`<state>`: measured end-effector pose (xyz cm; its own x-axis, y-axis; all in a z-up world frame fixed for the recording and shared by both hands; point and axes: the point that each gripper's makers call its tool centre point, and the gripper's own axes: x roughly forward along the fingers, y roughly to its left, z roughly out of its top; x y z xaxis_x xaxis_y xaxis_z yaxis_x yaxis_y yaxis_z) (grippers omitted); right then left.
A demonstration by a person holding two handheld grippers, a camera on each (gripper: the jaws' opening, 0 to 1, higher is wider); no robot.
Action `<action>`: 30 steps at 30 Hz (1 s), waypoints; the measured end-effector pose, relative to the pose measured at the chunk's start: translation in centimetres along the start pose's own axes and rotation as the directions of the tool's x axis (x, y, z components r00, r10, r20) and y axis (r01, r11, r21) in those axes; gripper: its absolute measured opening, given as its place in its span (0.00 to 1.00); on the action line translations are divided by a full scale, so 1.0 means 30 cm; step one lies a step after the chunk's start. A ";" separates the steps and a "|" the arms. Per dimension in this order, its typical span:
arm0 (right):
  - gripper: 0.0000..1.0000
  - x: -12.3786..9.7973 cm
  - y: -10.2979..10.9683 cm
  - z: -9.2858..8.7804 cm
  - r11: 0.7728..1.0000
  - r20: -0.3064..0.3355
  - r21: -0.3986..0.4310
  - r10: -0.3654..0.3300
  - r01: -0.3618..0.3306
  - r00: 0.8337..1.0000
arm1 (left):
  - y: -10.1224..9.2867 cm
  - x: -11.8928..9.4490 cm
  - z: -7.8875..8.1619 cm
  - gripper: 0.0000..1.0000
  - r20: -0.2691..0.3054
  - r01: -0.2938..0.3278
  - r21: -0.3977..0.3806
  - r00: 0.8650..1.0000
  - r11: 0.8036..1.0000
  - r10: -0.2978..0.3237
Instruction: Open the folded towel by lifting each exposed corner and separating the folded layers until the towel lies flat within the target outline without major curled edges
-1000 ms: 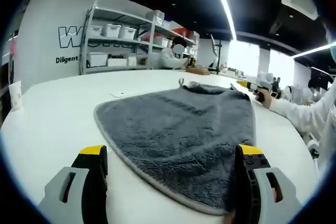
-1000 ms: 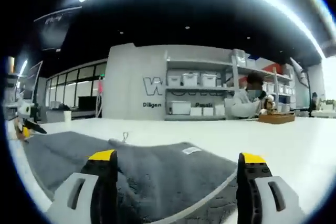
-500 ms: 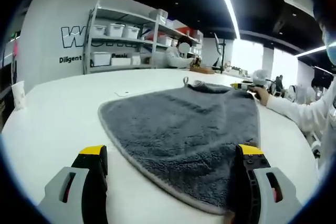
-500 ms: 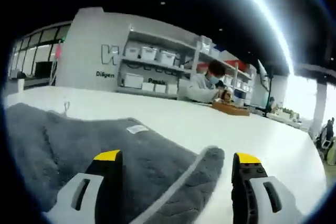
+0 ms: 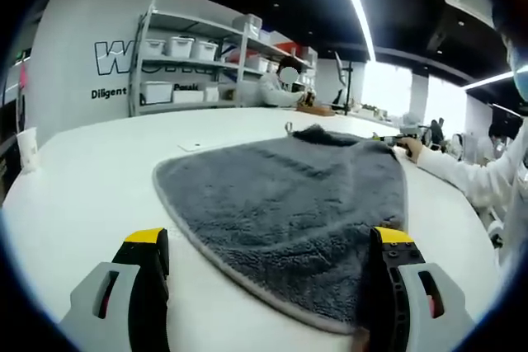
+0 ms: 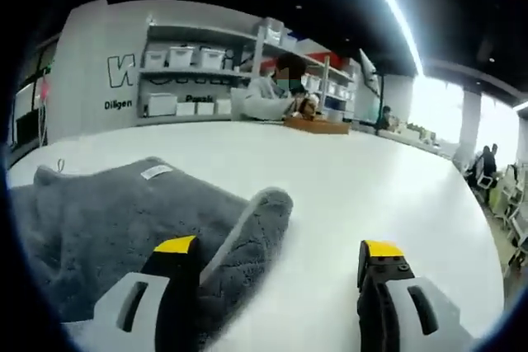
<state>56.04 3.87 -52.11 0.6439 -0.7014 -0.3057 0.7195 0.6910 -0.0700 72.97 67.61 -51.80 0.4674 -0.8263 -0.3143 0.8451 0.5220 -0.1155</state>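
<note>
A grey fluffy towel lies spread on the white table, its near corner reaching the right jaw of my left gripper, which is open and low over the towel's front edge. At the towel's far right corner sits my right gripper, held by a hand in a white sleeve. In the right gripper view the towel lies to the left with a curled, rolled-over corner beside the left jaw. A white label and a hanging loop show on it. The right gripper is open with nothing held.
Bare white table stretches to the right of the curled corner. A paper cup stands at the table's left edge and a white card lies beyond the towel. Shelves with white bins and a seated person are behind.
The right gripper's view has swung to the right, so the towel's curled corner now sits by its left jaw. The left gripper has hardly moved.
</note>
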 end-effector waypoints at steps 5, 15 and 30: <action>0.74 -0.025 -0.072 -0.044 0.999 -0.035 0.045 -0.019 0.021 0.999 | 0.001 -0.001 0.001 1.00 0.002 0.001 -0.004 1.000 1.000 -0.001; 0.78 -0.078 -0.180 -0.069 0.997 -0.025 0.070 -0.017 0.019 1.000 | 0.006 -0.001 0.000 1.00 0.002 -0.002 -0.010 1.000 1.000 0.002; 0.66 -0.146 -0.256 -0.095 0.996 -0.013 0.081 -0.031 0.032 0.999 | 0.018 -0.004 0.003 1.00 0.009 -0.014 -0.021 1.000 1.000 0.014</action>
<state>46.95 2.14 -52.94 0.6177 -0.7204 -0.3155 0.7584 0.6517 -0.0031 73.38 67.98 -51.74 0.4812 -0.8208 -0.3079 0.8330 0.5375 -0.1312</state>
